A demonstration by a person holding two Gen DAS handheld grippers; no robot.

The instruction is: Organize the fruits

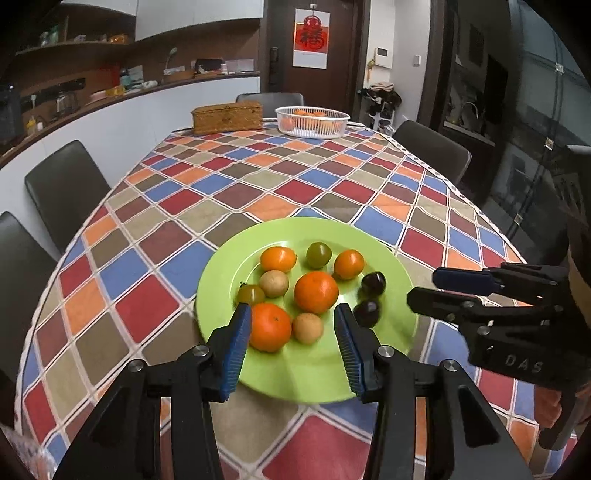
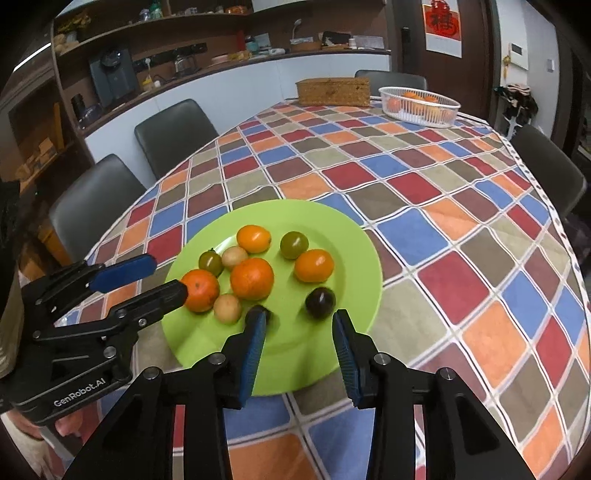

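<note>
Right wrist view: right gripper (image 2: 297, 319) gapes wide near a dark plum (image 2: 320, 302); left gripper (image 1: 293, 315), also wide, empty. Centre the plum, close gently; it may roll.

The green plate (image 1: 229, 266) held four oranges (image 1: 316, 291), two tan round fruits (image 1: 273, 283), two green tomatoes (image 1: 318, 254) and two dark plums (image 1: 373, 283). One white basket (image 1: 312, 122) and one woven box (image 1: 227, 117) stood at the surface's far edge.

Dark chairs (image 1: 62, 184) line the table's left side; upper left, a curved white counter (image 1: 122, 110) under cluttered shelves (image 2: 155, 22); a red paper-cut poster (image 1: 311, 38) hangs top centre.
</note>
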